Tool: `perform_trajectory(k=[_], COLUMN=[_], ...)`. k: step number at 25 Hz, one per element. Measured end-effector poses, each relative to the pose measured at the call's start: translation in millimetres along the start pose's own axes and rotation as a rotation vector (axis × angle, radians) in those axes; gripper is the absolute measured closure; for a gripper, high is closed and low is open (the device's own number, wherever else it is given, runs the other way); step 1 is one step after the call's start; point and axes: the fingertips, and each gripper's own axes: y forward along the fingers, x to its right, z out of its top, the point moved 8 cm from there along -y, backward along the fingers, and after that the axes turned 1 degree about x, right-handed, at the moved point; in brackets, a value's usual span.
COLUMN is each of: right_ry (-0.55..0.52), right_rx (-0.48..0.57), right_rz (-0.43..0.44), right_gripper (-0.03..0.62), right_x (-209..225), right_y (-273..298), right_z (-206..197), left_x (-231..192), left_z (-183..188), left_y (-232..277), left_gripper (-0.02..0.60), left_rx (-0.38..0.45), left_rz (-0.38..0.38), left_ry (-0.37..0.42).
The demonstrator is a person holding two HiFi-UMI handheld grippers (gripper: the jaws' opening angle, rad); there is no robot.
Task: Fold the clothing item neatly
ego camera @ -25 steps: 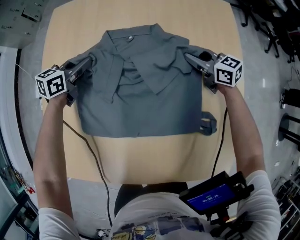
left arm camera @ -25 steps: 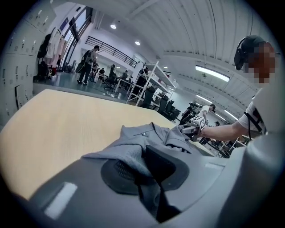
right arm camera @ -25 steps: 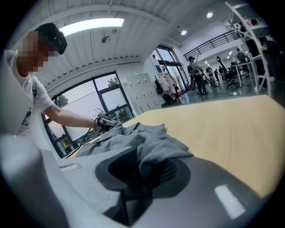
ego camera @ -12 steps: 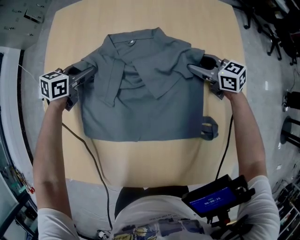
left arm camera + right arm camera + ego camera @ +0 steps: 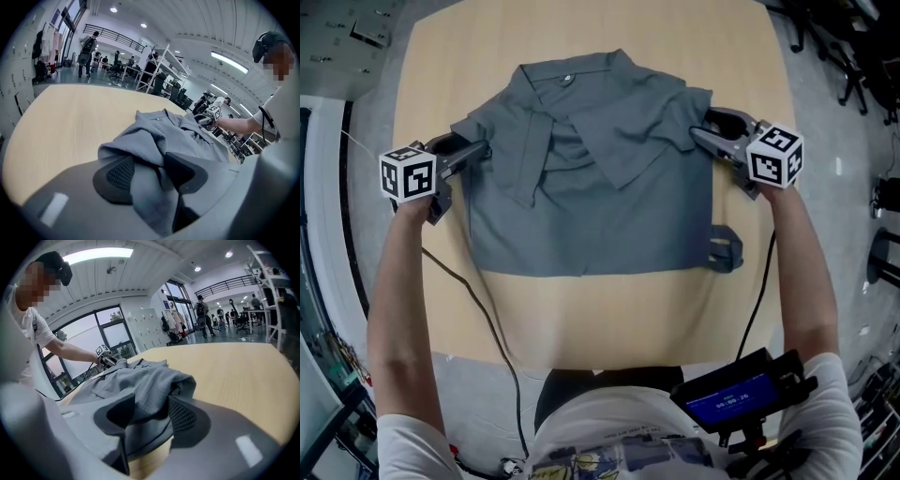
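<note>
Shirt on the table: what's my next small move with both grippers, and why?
Probably slide both grippers straight outward, off the shirt. The left gripper and right gripper have just been opening, and loose fabric at the shirt's side edges lies between their parted jaws; backing out gently should leave the folds lying on the table.

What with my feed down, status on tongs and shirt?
Left tongs, right tongs just opened, grey shirt loose between both. Shirt flat on table, sleeves folded in. Nothing in the way.
</note>
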Motion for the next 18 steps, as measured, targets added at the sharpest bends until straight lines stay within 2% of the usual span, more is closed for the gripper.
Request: perform_trajectory(k=[7,10,14,18], right_ry=[0.008,0.026,0.047,0.032], right_rx=[-0.019,-0.012,0.003,-0.01], right_rz=[-0.033,-0.052,-0.068,-0.098], right_gripper=[0.381,0.348,0.341,0.341], right_x=[-1,-4,-11,-21], right_y=[-7,-13,-23,-26], right_z=[-13,-17,-26,-37], left_x=[-6,-7,-8,-1], left_z=[-11,-19,-34,-49], left_y=[-6,-16,-31,-38], left_gripper=[0.341,0.34,0.339,0.341], left_rx=[0.02,0.071,0.173,0.136], left_rz=[0.035,0.049,0.075,0.098], left_ry=[-0.029,-0.097,-0.206,-0.175])
